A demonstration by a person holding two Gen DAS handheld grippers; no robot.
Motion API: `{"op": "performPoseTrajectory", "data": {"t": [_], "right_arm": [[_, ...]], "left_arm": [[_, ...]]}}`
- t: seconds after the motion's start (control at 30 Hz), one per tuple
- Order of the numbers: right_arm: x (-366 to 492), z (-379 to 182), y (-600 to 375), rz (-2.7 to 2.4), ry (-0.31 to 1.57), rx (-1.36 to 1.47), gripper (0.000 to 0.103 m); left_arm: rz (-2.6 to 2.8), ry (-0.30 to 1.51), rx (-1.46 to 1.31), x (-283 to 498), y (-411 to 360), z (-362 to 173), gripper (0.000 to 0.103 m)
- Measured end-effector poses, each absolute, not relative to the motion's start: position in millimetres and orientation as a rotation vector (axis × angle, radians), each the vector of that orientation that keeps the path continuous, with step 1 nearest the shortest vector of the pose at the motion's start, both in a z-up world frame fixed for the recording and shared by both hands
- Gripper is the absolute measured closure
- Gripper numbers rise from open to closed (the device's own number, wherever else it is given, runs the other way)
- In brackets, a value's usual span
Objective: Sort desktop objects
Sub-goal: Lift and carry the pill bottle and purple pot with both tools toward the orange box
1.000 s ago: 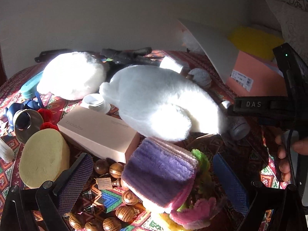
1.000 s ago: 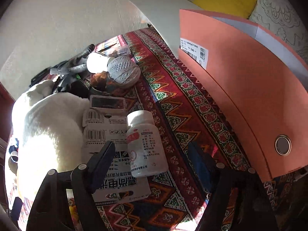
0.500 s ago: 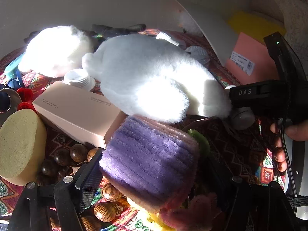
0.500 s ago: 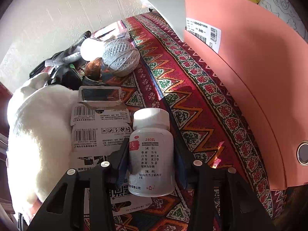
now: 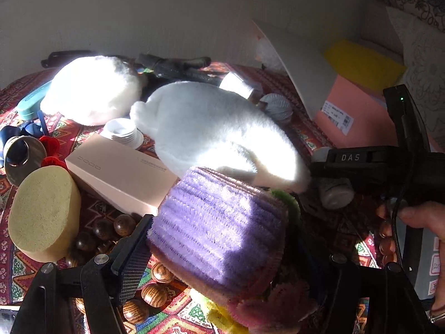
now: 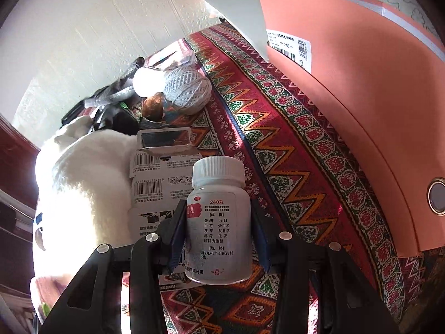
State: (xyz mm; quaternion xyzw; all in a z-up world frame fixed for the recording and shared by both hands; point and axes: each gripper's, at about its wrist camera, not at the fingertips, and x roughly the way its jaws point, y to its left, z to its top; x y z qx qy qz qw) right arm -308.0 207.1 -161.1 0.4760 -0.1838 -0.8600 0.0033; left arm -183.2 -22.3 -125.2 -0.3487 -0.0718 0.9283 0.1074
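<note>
At the far left of the left wrist view a yellow sponge (image 5: 41, 211) stands on the patterned cloth (image 5: 16, 267), with wooden beads (image 5: 151, 295) near it and a beige box (image 5: 119, 172) just beyond. The left gripper (image 5: 219, 239) is clamped on a purple fuzzy bundle (image 5: 219, 233), in front of a white plush toy (image 5: 217, 130). Further right, the right gripper (image 6: 218, 232) grips a white pill bottle (image 6: 219, 222) by its sides, over a printed card (image 6: 158, 183). A ball of twine (image 6: 187, 89) lies farther off, and a salmon box (image 6: 361, 117) stands at the right.
</note>
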Motion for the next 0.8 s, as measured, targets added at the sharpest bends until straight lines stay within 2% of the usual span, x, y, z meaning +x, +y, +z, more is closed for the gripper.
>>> {"op": "performPoseTrajectory", "data": {"t": [0.8], "right_arm": [[-256.0, -131.7, 203.9, -2.758, -0.576, 1.278, 0.058]], "left_arm": [[2.740, -0.225, -0.922, -159.2, -24.6, -98.8, 0.026]]}}
